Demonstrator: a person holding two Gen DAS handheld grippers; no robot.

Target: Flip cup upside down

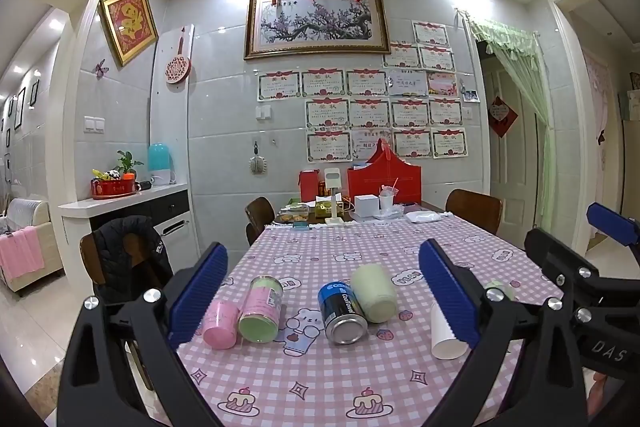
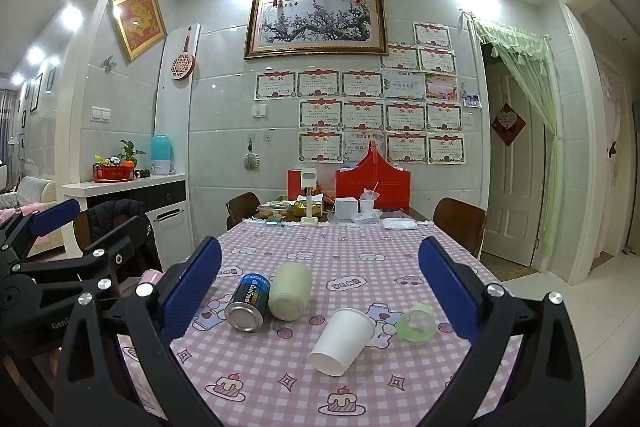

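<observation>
Several cups and cans lie on their sides on the pink checked tablecloth [image 1: 320, 379]. In the left wrist view: a pink cup [image 1: 220, 323], a pink-and-green can [image 1: 261, 309], a blue can [image 1: 342, 313], a pale green cup [image 1: 375, 291] and a white paper cup [image 1: 445, 333] half hidden behind the right finger. In the right wrist view: the blue can [image 2: 248, 301], the pale green cup [image 2: 291, 290], the white paper cup [image 2: 343, 341] and a clear green cup [image 2: 417, 322]. My left gripper [image 1: 324, 287] and right gripper [image 2: 320, 287] are open, empty, above the near table edge.
The far end of the table holds a red box [image 2: 372, 187], a white box [image 2: 346, 207], a paper cup with straws [image 2: 367, 205] and food trays. Chairs [image 2: 460, 223] stand at both sides; one [image 1: 128, 259] carries a black jacket. A counter [image 1: 124, 199] is left.
</observation>
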